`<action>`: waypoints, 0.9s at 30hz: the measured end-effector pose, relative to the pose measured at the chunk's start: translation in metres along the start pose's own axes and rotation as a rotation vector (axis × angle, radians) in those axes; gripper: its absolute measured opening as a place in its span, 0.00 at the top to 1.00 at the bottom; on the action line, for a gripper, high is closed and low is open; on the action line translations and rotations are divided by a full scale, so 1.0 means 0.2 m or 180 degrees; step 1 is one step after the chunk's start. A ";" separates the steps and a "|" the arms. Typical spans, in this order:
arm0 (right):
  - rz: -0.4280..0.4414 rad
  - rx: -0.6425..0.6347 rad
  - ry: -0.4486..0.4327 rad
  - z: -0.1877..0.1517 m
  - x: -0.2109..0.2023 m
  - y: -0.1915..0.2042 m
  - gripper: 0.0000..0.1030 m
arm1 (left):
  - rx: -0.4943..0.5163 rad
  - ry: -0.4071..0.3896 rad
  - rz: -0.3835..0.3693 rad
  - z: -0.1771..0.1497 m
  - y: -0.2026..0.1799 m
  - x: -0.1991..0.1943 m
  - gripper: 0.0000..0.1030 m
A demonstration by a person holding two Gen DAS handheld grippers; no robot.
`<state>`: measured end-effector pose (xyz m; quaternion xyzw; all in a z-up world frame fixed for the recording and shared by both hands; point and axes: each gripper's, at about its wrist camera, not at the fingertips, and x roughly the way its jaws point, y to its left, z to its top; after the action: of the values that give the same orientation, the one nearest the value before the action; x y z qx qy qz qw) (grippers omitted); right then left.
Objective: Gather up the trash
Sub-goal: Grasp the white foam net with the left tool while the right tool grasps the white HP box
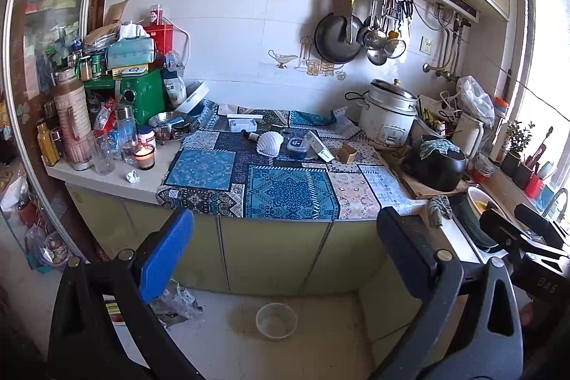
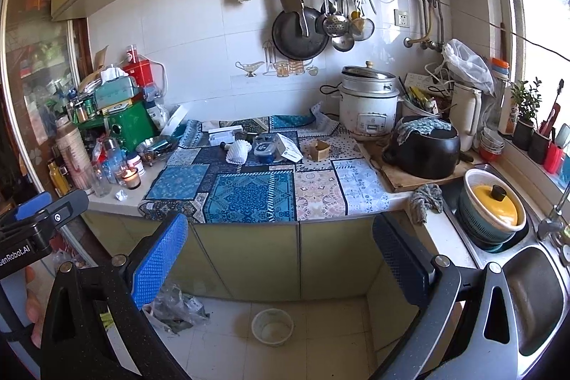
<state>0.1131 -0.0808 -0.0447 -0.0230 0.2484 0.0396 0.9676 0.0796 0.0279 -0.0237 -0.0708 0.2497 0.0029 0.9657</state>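
Note:
Both grippers hang open in front of a kitchen counter, well short of it, holding nothing. My left gripper [image 1: 285,251] and my right gripper [image 2: 281,255] each show a blue pad and a black pad wide apart. On the patterned cloth [image 1: 292,191] lie a white foam fruit net [image 1: 269,144], a small white box [image 1: 318,145], a brown cardboard piece [image 1: 346,152] and a dark little bottle [image 1: 249,135]. A crumpled white paper ball [image 1: 133,176] sits on the bare counter by a lit candle [image 1: 144,156]. On the floor stand an empty plastic cup [image 1: 276,321] and a crumpled clear bag [image 1: 176,303].
Jars, bottles and tins crowd the counter's left end [image 1: 107,102]. A rice cooker [image 2: 368,102], a black pot [image 2: 424,148] on a wooden board and a grey rag [image 2: 425,198] stand at the right. The sink [image 2: 534,294] holds a strainer with a yellow lid. Pans hang on the wall.

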 end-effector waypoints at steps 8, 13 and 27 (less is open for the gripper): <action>-0.0125 -0.0049 0.0122 0.11 0.40 -0.17 0.00 | -0.0136 0.0198 0.0158 0.16 -0.03 0.57 0.00; 0.0053 -0.0075 0.0326 0.24 0.70 -0.28 0.00 | -0.0266 0.0364 0.0359 0.31 -0.07 0.97 0.00; 0.0641 -0.0144 0.0922 0.54 1.63 -0.38 0.00 | -0.0400 0.0942 0.0591 0.57 0.03 2.08 0.00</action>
<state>0.4564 -0.1291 -0.1059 -0.0252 0.3853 0.1382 0.9120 0.4985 0.0379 -0.1263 -0.1073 0.3938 0.0972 0.9077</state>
